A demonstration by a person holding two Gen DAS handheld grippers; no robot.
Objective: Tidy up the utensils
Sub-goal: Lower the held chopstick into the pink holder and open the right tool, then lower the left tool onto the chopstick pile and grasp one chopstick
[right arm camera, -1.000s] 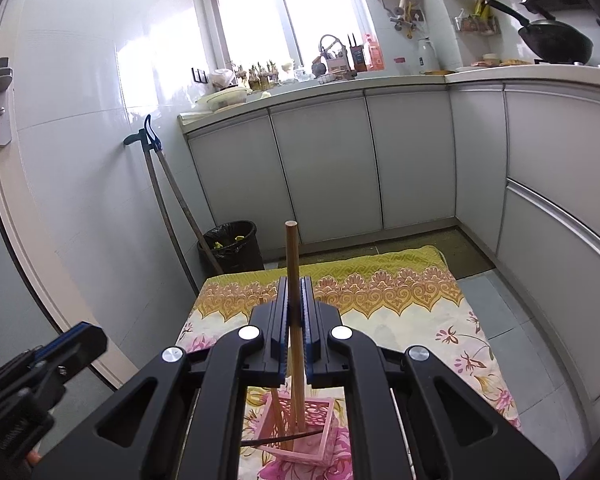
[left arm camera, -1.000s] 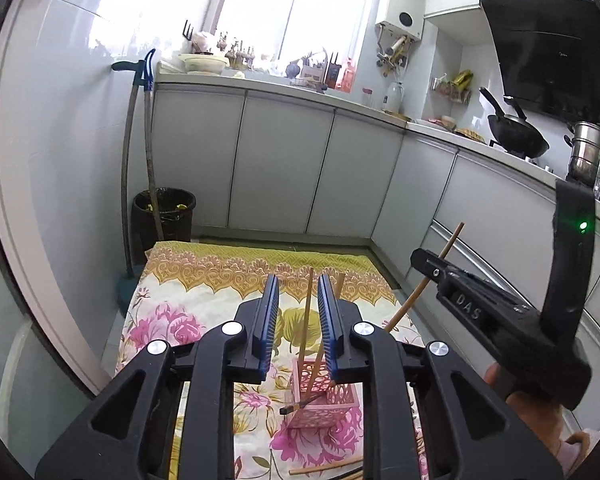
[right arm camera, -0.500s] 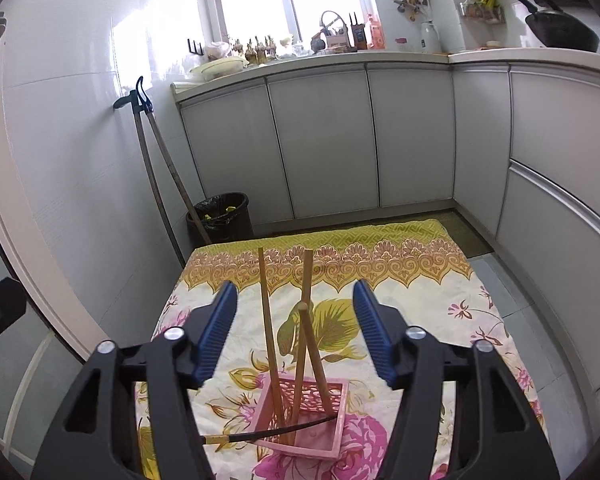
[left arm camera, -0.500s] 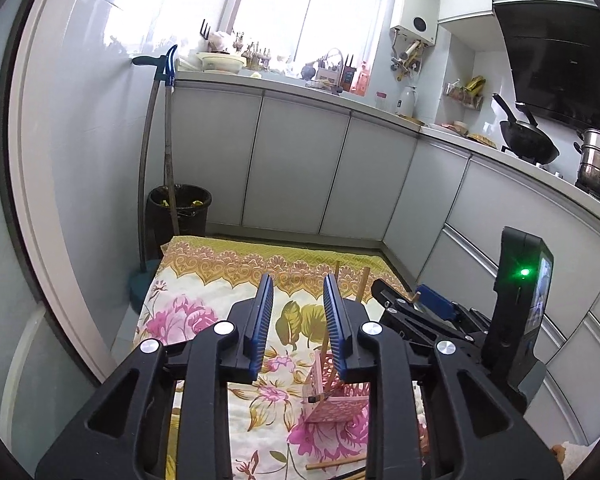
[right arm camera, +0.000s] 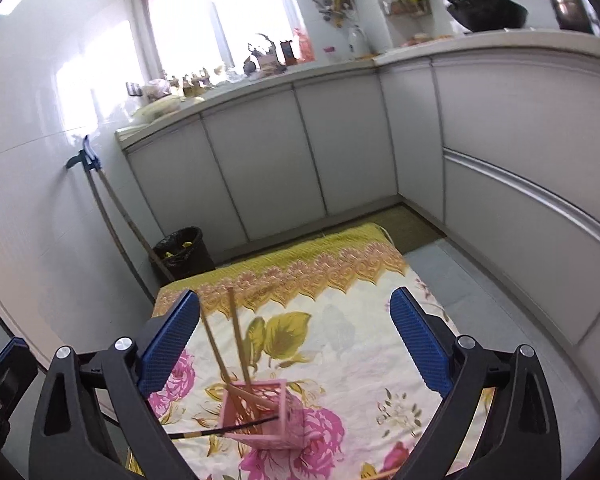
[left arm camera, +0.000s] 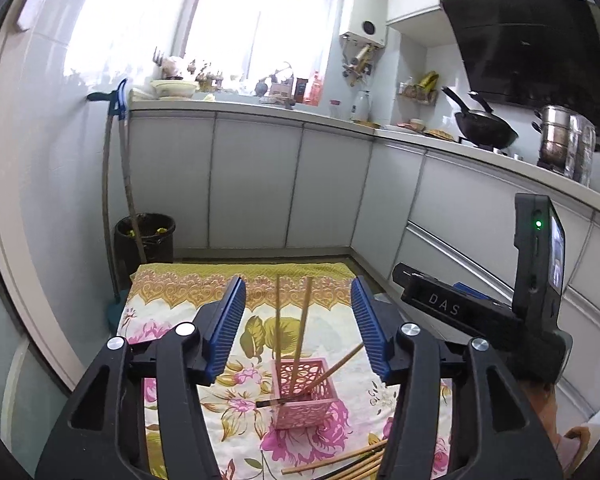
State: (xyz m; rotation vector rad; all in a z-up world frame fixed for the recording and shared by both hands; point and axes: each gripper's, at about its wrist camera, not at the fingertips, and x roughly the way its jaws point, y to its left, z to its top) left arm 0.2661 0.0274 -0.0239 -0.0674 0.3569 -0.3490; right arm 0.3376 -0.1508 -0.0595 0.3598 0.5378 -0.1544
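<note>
A pink lattice holder (left arm camera: 304,394) (right arm camera: 260,412) stands on the floral cloth. Three wooden chopsticks (left arm camera: 278,320) (right arm camera: 236,336) stand in it, one leaning right. A dark chopstick (left arm camera: 272,403) (right arm camera: 228,432) lies across its rim. More wooden chopsticks (left arm camera: 340,460) lie loose on the cloth in front. My left gripper (left arm camera: 298,292) hovers behind and above the holder, jaws opening, nothing pressed between the pads. My right gripper (right arm camera: 296,308) is above and to the right of the holder, jaws opening wide and empty; its body (left arm camera: 460,312) shows in the left wrist view.
The floral cloth (left arm camera: 172,308) covers a low surface on the kitchen floor. A black bin (left arm camera: 146,238) and long handles (left arm camera: 118,184) stand at the far left. White cabinets (left arm camera: 256,184) run along the back and right, with a wok (left arm camera: 484,130) and pot (left arm camera: 564,144) on the counter.
My right gripper let go of a wooden chopstick, which now stands in the holder, then opened wide and drew off to the right. My left jaws spread wider.
</note>
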